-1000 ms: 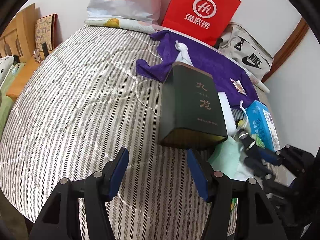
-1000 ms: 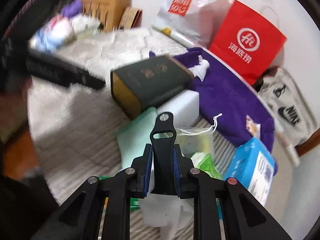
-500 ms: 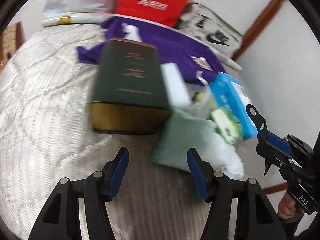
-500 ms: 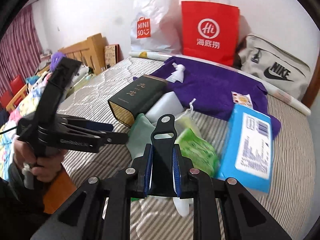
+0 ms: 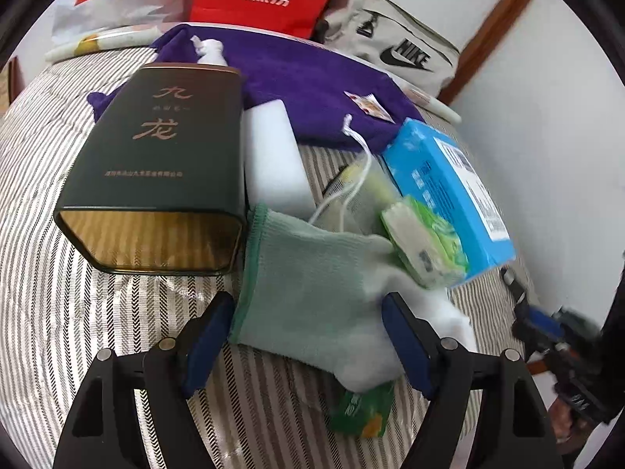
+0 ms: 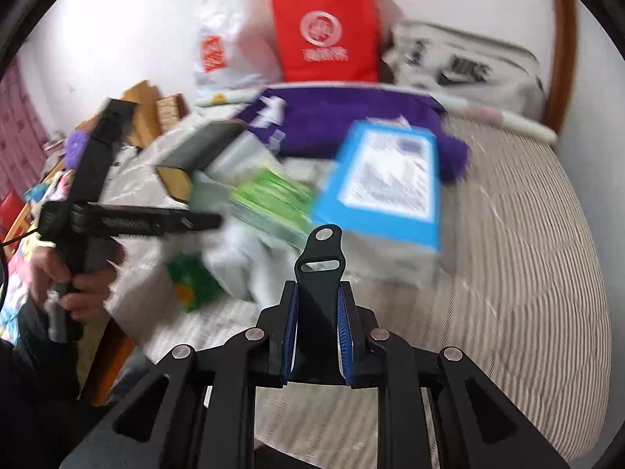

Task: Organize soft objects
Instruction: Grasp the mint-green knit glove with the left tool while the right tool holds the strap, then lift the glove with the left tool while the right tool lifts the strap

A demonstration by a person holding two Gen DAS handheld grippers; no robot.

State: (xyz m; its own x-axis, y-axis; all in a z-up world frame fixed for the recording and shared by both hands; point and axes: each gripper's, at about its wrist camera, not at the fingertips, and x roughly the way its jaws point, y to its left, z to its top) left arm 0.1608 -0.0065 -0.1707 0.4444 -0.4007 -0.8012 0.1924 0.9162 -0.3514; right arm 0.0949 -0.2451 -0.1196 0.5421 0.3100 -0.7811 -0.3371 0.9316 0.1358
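The left gripper [image 5: 304, 336] has just been opening and now stands wide, its pads either side of a pale green glove [image 5: 312, 285] without pressing on it. The glove lies flat on the striped bed [image 5: 78, 312], its cuff beside the left pad. Just beyond sit an open dark tin [image 5: 156, 164] and a white sponge block [image 5: 273, 160], with a green tissue pack [image 5: 425, 246] to the right. Closing low on the glove's middle would likely gather cloth only. The right gripper [image 6: 318, 336] is clamped narrow on a black clip [image 6: 318, 273].
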